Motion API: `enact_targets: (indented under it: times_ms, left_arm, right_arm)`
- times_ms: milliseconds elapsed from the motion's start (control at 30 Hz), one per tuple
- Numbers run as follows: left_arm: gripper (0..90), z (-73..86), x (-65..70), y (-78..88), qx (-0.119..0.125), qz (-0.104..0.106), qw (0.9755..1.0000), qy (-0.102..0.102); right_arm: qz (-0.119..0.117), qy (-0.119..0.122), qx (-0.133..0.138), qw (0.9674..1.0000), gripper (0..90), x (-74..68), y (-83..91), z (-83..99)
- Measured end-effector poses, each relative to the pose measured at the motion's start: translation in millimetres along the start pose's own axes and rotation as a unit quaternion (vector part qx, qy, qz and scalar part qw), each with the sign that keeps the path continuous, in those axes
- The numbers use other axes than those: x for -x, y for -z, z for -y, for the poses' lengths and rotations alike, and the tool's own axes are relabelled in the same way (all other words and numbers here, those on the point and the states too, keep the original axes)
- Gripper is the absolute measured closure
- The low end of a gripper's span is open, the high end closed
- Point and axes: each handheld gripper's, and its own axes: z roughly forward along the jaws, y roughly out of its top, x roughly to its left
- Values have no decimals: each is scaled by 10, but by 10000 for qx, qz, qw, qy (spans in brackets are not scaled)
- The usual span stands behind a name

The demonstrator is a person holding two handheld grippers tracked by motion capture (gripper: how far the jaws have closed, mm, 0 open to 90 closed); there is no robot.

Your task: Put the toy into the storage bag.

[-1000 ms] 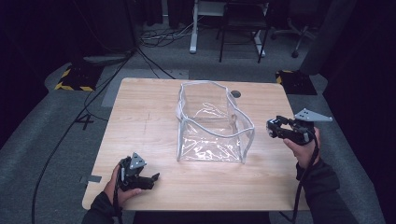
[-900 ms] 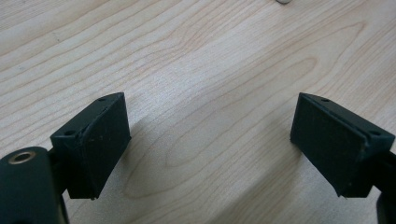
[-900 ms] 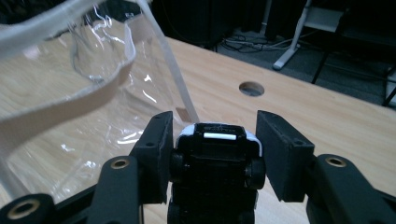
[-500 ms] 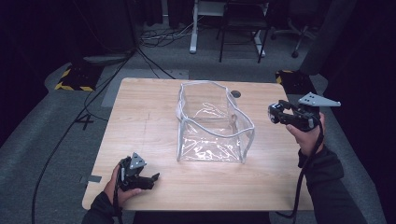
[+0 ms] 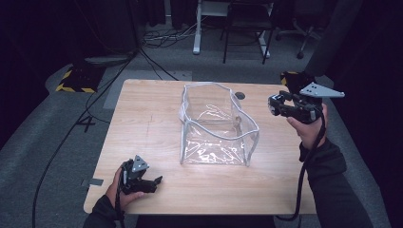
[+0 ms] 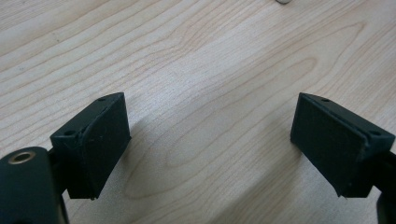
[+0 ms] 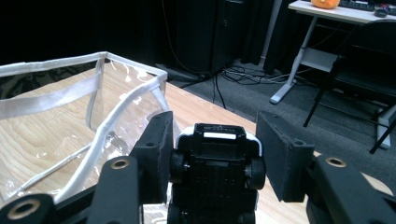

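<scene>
Right gripper (image 5: 275, 105), right of frame, lifted beside clear bag (image 5: 216, 126); its own view reveals black toy car (image 7: 215, 163) clamped between jaws, underside up. Left gripper (image 5: 151, 183), lower left on table (image 5: 147, 118): jaws apart, empty.

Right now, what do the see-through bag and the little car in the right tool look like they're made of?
The bag looks like soft clear plastic film, glossy: the wood shows through it, with creases and glints. Its edges carry a white trim, likely fabric or vinyl. The toy car, clamped underside up in the right tool, looks like hard black plastic with dark, rubbery-looking wheels; I can't rule out metal in the body.
</scene>
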Motion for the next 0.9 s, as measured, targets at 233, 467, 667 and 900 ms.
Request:
enact_targets:
  times_ms: [233, 467, 667, 900]
  left_arm:
    - [121, 1, 0, -1, 11, 4, 10000, 1]
    - [121, 0, 0, -1, 5, -3, 10000, 1]
    - [122, 0, 0, 0, -1, -1, 10000, 1]
    - [122, 0, 0, 0, 1, -2, 10000, 1]
  right_arm:
    - [0, 141, 52, 9999, 484, -77, -23, -150]
    - [-35, 253, 119, 9996, 484, -129, -35, -258]
    - [-79, 309, 123, 9994, 484, -156, -96, -309]
    - [-199, 323, 186, 9991, 484, -224, -140, -417]
